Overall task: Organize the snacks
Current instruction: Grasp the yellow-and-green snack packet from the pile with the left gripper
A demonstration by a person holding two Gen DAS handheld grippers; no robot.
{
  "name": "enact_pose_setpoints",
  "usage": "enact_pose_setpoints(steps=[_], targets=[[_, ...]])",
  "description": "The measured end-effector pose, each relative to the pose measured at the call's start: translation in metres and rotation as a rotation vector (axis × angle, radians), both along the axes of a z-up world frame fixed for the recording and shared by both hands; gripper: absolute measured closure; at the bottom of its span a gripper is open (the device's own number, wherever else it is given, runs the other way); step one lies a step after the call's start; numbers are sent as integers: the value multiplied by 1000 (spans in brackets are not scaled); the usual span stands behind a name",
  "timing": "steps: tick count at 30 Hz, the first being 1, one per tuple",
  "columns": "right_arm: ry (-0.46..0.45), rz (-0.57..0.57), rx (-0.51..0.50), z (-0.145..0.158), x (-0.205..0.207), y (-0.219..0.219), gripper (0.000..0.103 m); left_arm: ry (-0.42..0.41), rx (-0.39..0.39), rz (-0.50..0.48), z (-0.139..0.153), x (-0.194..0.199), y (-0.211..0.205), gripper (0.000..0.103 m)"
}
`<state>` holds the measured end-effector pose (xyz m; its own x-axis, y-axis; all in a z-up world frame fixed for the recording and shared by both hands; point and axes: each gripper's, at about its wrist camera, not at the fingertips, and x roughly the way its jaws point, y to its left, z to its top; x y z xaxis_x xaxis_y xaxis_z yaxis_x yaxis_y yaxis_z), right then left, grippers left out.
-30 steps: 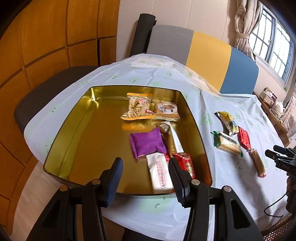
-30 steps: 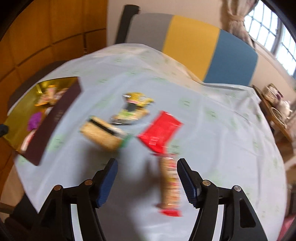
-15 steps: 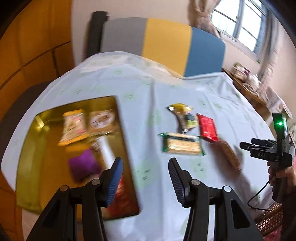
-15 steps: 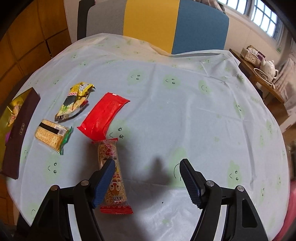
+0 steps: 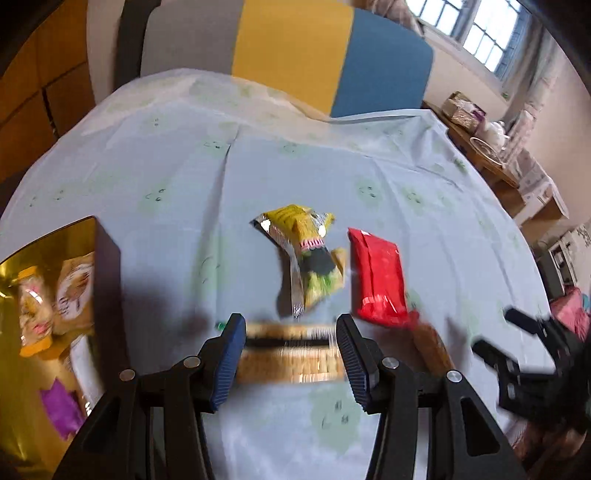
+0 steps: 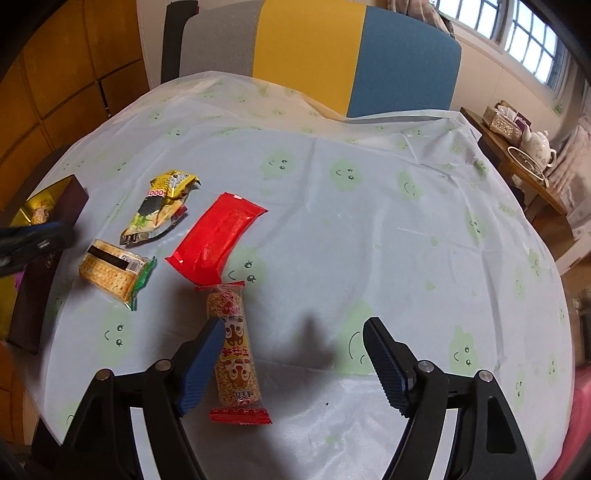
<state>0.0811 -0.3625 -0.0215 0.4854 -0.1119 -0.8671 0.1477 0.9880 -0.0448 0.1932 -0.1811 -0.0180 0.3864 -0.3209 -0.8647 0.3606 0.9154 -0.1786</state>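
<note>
Both hand-held tools share one build — the left gripper (image 5: 291,360) and the right gripper (image 6: 293,363) each have matte black, angular plastic arms with triangular cut-outs, joined by round silver screw heads at the pivots. Each finger ends in a dark blue, finely ribbed rubber pad (image 5: 229,360) — long, narrow and slightly tapered, as on the right tool's pad (image 6: 384,363).

- Your surface (image 6: 369,229) wears a pale blue cloth printed with green smiley faces.
- Behind it you've got a chair back (image 6: 314,51) in grey, yellow and blue panels.
- Right: wooden side table (image 6: 532,184) with a white teapot (image 6: 537,147); window (image 6: 524,33) above it.
</note>
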Motion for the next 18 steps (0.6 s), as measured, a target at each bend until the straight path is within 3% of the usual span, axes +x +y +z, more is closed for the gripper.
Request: enact_pose_setpoints(steps=[11,14,17,18], targets=[[3,25,-10,0,2,5,25,71,-26,35,-35,53,-40,51],[0,24,-7,0,2,5,25,65,6,21,-45,59,-49,51],[1,28,-6,0,2,7,25,69,-1,-6,-56,65,-55,42],[3,30,-6,-1,2,7,25,47,3,-10,-56,65,-56,44]])
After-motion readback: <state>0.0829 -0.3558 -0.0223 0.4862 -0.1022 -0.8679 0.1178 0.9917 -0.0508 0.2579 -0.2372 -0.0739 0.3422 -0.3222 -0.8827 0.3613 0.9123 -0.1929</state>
